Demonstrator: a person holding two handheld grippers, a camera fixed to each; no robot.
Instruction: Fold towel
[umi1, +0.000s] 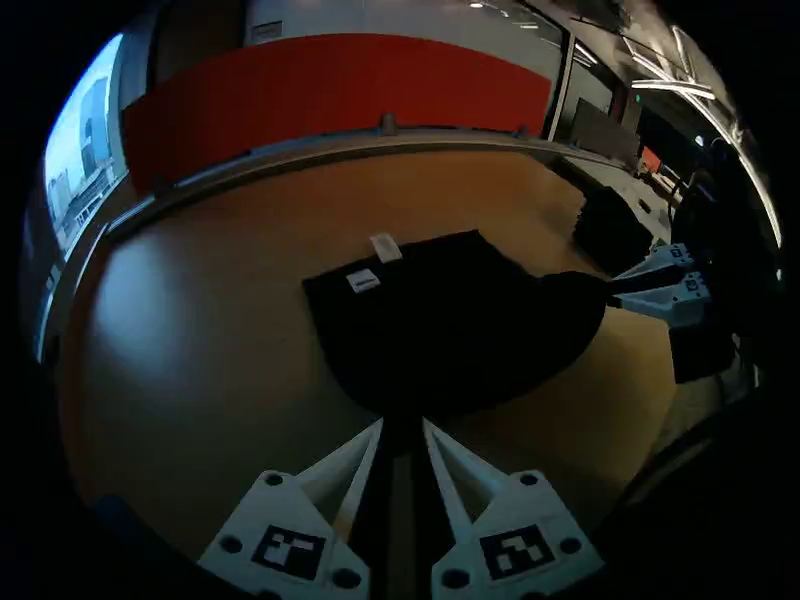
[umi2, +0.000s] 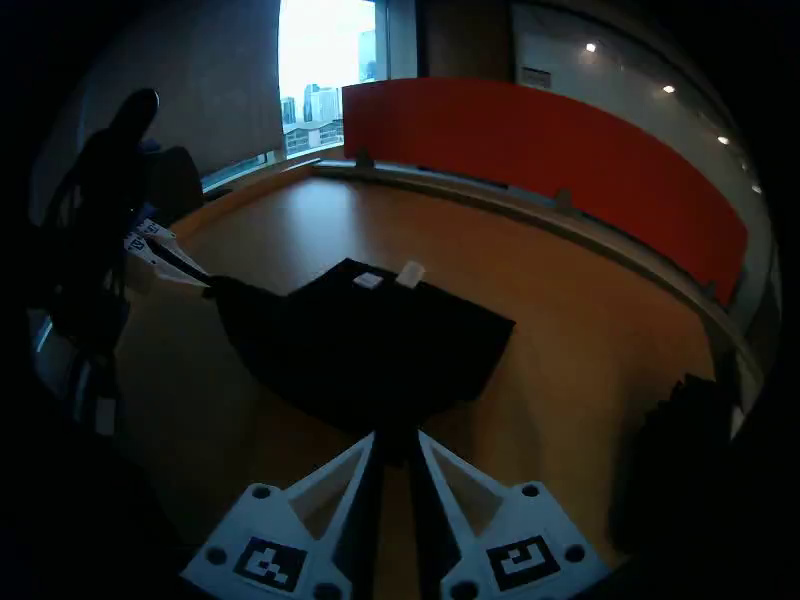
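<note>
Well, the towel (umi1: 450, 320) lies dark and mostly flat in the middle of the table (umi1: 200, 330), its two near corners drawn out toward the grippers. The left gripper (umi1: 402, 425) has its fingers closed to a narrow slit on one corner, and the right gripper (umi2: 396, 436) pinches the other the same way. I'd say the corners are held well apart so that the near edge is taut and can be carried evenly over to the far side. Two white tags (umi1: 385, 247) sit near the far edge of the cloth. Whatever is printed on them is too small to read.
</note>
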